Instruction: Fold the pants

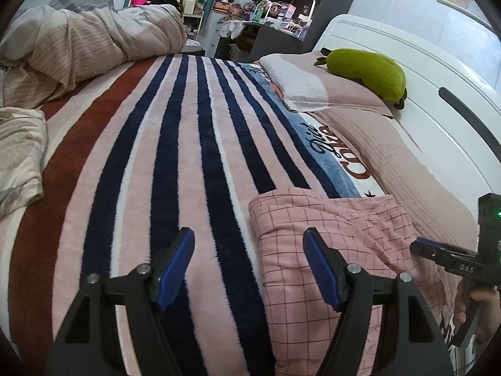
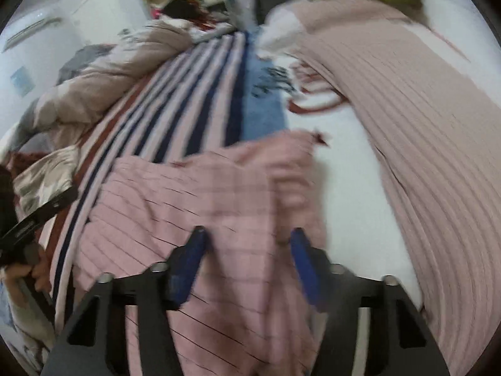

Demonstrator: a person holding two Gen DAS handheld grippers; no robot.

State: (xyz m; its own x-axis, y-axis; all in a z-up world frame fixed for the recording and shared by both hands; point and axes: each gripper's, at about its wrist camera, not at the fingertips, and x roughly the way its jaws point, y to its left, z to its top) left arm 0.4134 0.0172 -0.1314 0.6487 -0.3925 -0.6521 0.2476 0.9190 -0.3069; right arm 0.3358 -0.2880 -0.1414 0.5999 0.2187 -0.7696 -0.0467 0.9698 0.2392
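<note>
Directly beneath open right gripper [image 2: 247, 250]: pink checked pants [image 2: 200, 194], pads clear.

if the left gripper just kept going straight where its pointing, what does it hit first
Most likely the striped blanket itself: the left gripper angles down with open, empty jaws over bare stripes. The pink checked pants lie just right of that line, though depth is hard to judge.

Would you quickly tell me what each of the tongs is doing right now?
Left tongs: open, holding nothing.
Right tongs: open above the pink checked pants, not gripping.

Green plush [image 1: 366, 72] on pillow [image 1: 350, 94], striped blanket [image 1: 188, 144], rumpled duvet [image 1: 87, 40].
</note>
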